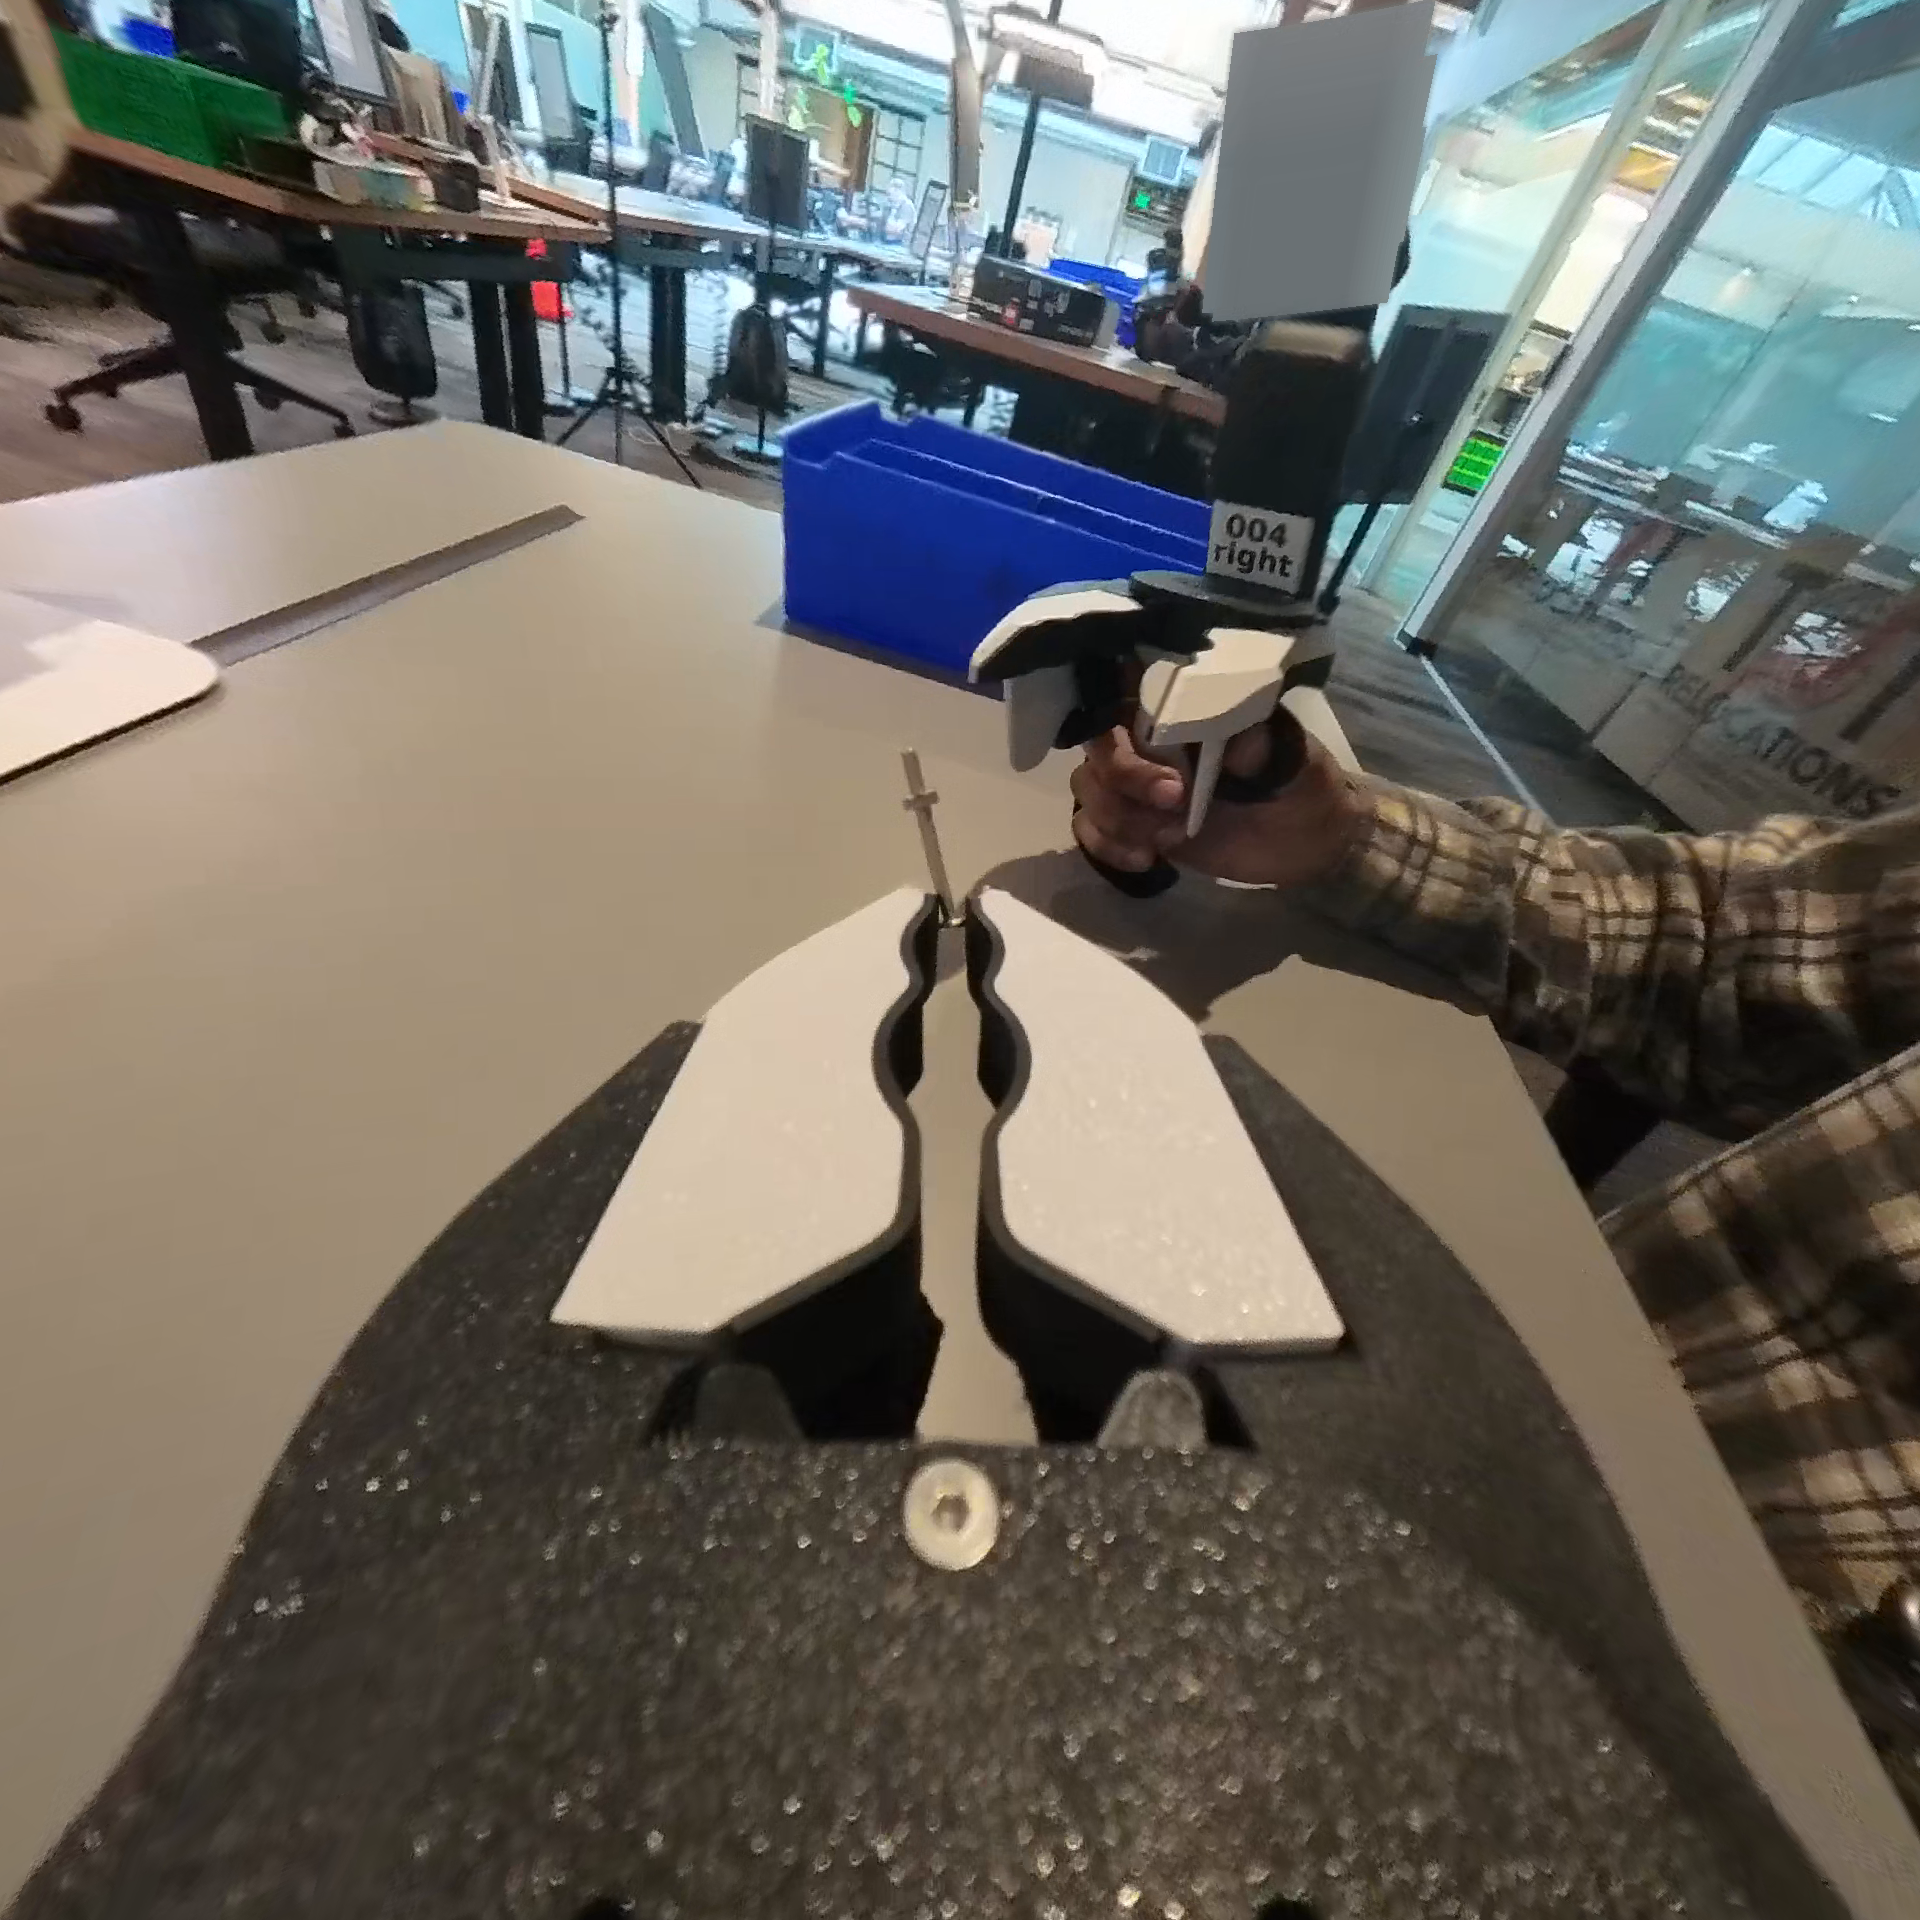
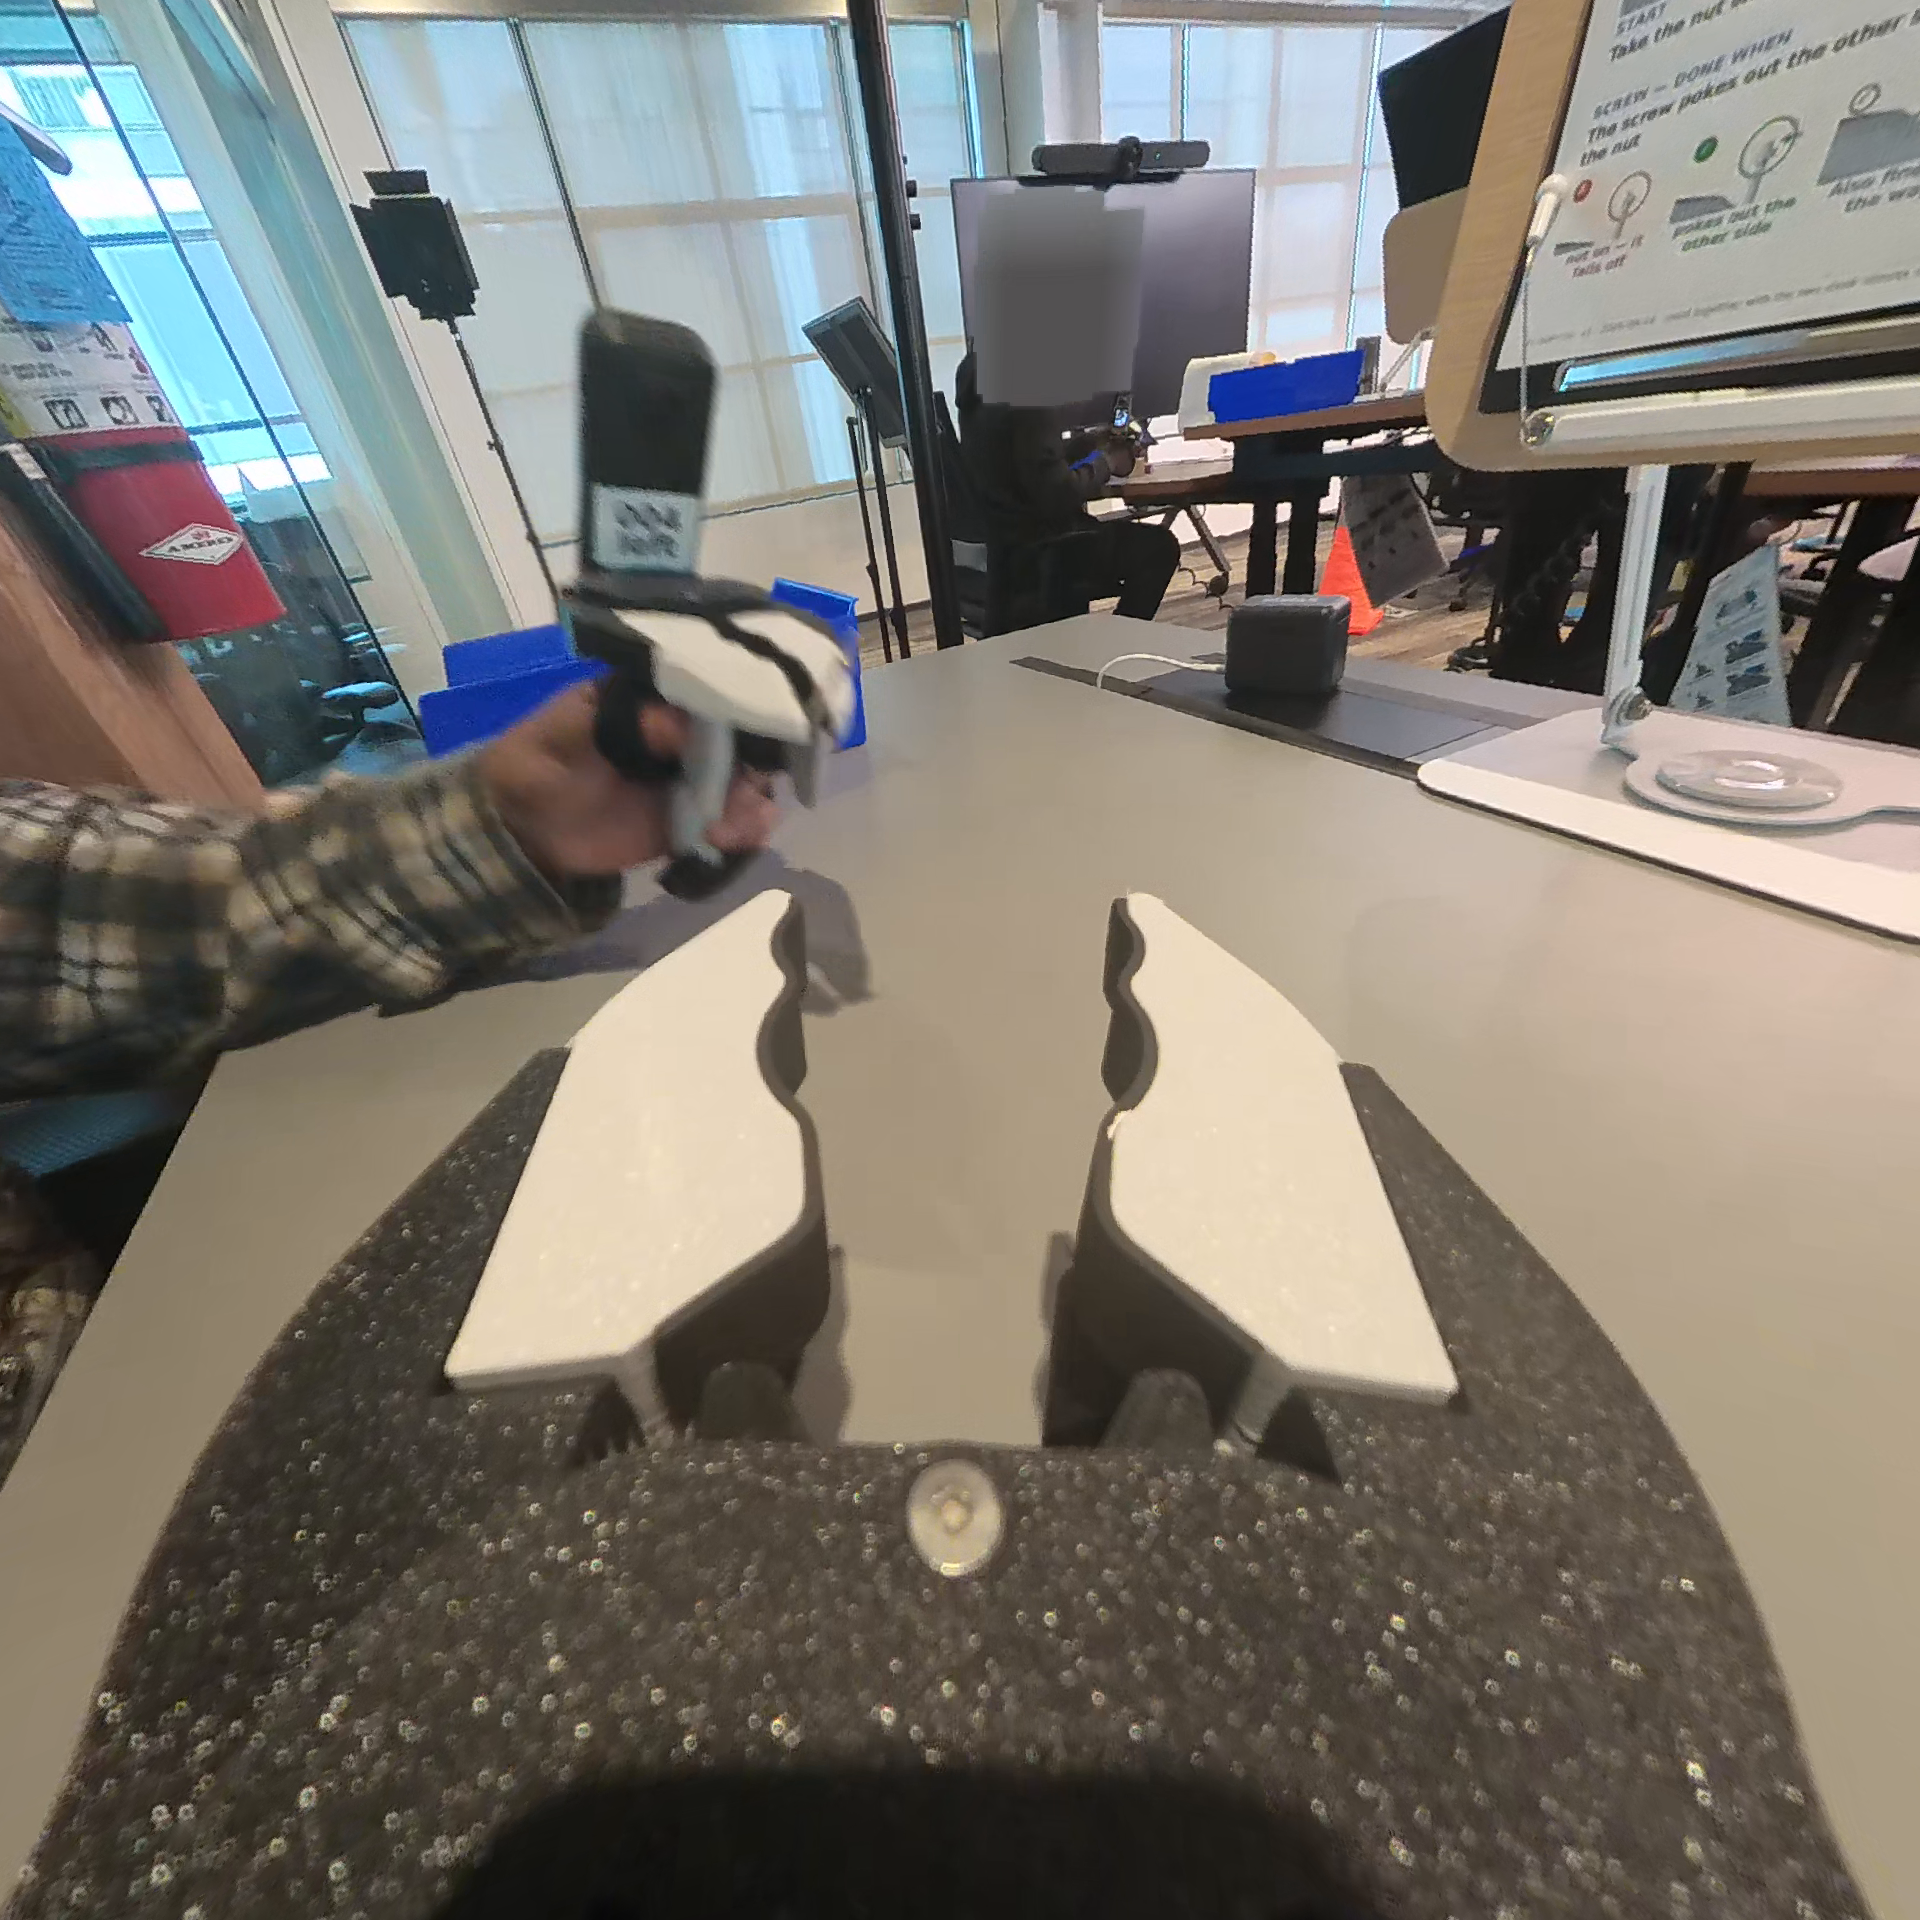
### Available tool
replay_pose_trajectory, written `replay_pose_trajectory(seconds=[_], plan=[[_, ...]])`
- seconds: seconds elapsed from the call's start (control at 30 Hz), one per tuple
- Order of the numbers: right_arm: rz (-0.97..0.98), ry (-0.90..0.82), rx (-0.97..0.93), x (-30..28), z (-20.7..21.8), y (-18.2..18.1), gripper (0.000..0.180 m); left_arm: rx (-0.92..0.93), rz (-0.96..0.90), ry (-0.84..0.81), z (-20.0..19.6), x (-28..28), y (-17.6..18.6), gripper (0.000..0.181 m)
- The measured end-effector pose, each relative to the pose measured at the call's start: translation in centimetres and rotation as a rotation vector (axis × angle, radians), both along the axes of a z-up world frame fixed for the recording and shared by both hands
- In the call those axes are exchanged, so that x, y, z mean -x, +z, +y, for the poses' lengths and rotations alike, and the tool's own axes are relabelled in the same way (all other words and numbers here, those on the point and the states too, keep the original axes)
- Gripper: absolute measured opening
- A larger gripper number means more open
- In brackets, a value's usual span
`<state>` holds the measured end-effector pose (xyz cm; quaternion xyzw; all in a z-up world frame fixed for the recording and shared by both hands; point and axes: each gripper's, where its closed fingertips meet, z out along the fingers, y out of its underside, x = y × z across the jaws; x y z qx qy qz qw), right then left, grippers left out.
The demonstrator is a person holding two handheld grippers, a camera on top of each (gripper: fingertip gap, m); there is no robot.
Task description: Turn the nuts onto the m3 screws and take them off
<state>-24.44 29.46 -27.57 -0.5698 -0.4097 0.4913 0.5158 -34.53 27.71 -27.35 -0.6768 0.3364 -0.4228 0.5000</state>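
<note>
Left wrist view first: the left gripper (image 1: 950, 914) has its fingers (image 1: 790, 1101) pinched on the bottom end of a single m3 screw (image 1: 932, 847), holding it upright just above the grey counter (image 1: 416, 883). One nut (image 1: 921, 798) sits on the shaft, close to the top end. I can't tell from this which way it's travelling, so my guess is we're somewhere mid-cycle with the nut threaded on.

The right gripper (image 2: 951, 914) has its fingers (image 2: 665, 1132) spread wide with nothing between them, hovering over bare counter. In the left wrist view it's up and off to the right of the screw, well apart from it, pointing roughly toward it.

Next move, as I read it: bring the spread fingers in around that nut, close on its flats and twist, while the left side keeps the screw from spinning. It's a tiny target, so alignment is the whole game, and a sloppy squeeze could knock the screw crooked.

Count: one screw, one nut, two grippers, one blue bin (image 1: 935, 540) at the far edge of the counter. A second blue bin shows on a desk way in the back, in the right wrist view.
</note>
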Motion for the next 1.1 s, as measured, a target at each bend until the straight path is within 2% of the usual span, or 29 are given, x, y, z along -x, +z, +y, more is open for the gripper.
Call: replay_pose_trajectory(seconds=[0.17, 0.4, 0.5, 0.67, 0.83, 1.0, 1.1], plan=[[-0.012, 0.02, 0.02, 0.3, -0.2, -0.4, 0.054, -0.016, -0.056, -0.05, -0.5, -1.9, -0.7, 0.004], [-0.07, 0.047, 0.022, 1.3, -0.5, -1.3, 0.053, -0.036, -0.045, -0.052, -0.9, -1.8, -0.8, 0.004], [-0.041, 0.077, 0.029, 2.0, -0.6, -0.1, 0.051, -0.043, -0.046, -0.042, -0.8, -1.4, -0.7, 0.004], [-0.033, 0.234, 0.063, 5.1, -1.0, 3.1, 0.051, -0.061, -0.076, -0.029, -0.7, -0.8, 0.0, 0.004], [-0.001, 0.424, 0.185, 8.8, -1.7, 3.9, 0.046, -0.083, -0.076, -0.02, -0.9, -0.7, 0.3, 0.004], [0.136, 0.492, 0.314, 9.5, -2.1, 4.3, 0.031, -0.086, -0.092, -0.02, -0.9, -0.5, 0.6, 0.004], [0.189, 0.514, 0.373, 9.5, -2.2, 4.5, 0.029, -0.082, -0.102, -0.025, -1.0, -0.7, 0.7, 0.004]])
